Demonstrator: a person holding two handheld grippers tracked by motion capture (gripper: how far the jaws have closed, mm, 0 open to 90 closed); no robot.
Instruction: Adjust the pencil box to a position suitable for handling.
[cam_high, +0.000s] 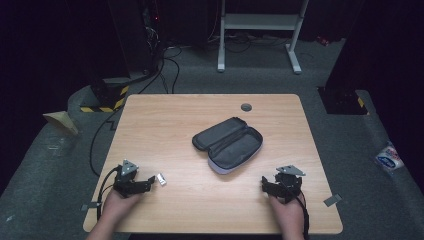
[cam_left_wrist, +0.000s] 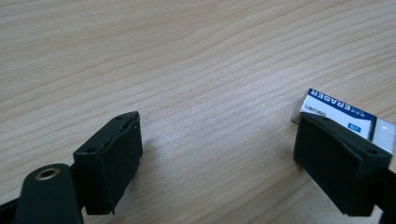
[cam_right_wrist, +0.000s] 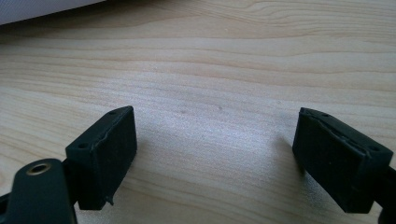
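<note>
A pale wooden table (cam_high: 165, 115) is being viewed from above in a dark room. A small white eraser (cam_left_wrist: 343, 114) is lying just beyond one jaw of the left gripper (cam_high: 134, 181), whose jaws are being held wide apart. For a clean grasp, both jaws would likely need centring around it. The right gripper (cam_high: 282, 186), jaws also apart, is being held over bare wood. An open grey pencil case (cam_high: 228, 144) is lying mid-table, well clear

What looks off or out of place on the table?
Nothing damaged or spilled. The pencil case lies unzipped and open mid-table, set diagonally. The eraser sits outside the left tool, just beyond one jaw, not between them.
</note>
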